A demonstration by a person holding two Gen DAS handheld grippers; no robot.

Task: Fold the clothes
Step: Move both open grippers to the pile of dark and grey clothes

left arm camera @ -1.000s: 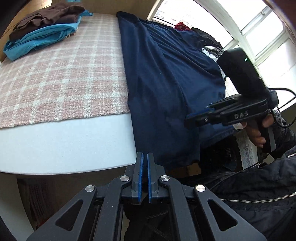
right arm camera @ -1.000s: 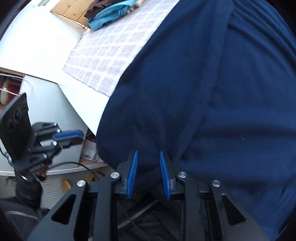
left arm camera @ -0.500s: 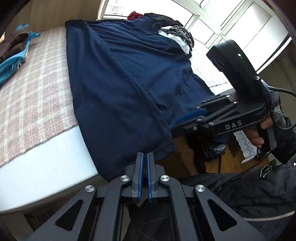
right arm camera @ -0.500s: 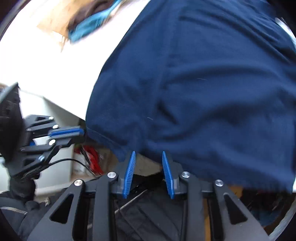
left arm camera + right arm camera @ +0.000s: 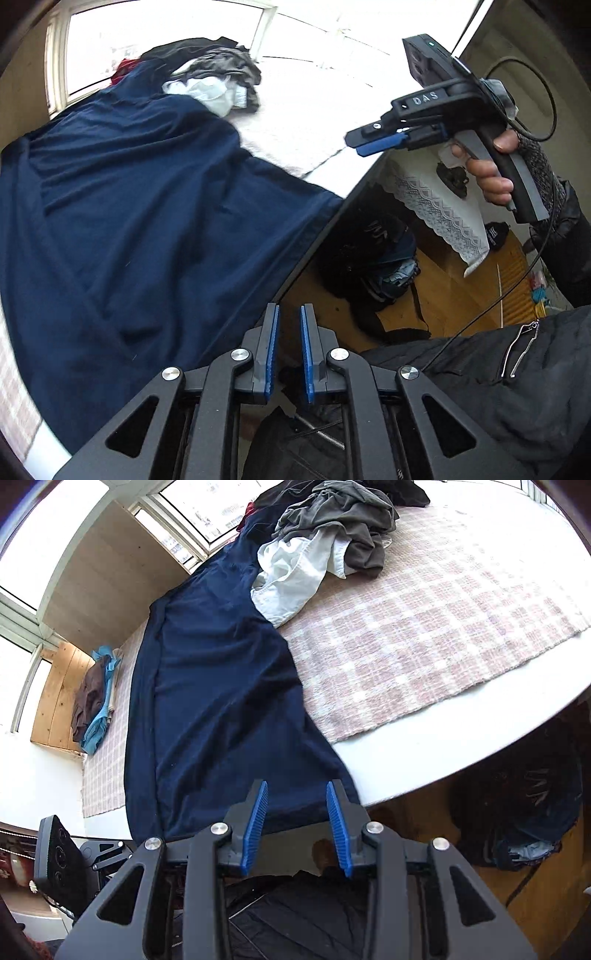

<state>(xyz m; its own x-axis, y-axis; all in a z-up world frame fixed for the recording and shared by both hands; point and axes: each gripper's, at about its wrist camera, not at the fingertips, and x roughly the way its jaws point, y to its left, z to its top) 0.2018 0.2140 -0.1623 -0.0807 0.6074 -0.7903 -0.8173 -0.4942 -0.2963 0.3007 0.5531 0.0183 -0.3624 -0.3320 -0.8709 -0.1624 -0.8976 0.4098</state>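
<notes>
Folding looks part done, by my reading: a small stack [image 5: 96, 698] of brown and turquoise pieces lies flat far off to the left of the right gripper [image 5: 296, 829], while a crumpled heap [image 5: 332, 535] of grey, black and white clothes waits far ahead. Between them a navy garment [image 5: 214, 686], soft matte knit with long shallow creases, stretches away from the right gripper across a checked woven cloth [image 5: 424, 627] on the white bench [image 5: 443, 746], its hem hanging over the near edge. Both grippers hold nothing: the right's jaws are opening just short of that hem, the left gripper [image 5: 287, 349] parting narrowly beside it.
</notes>
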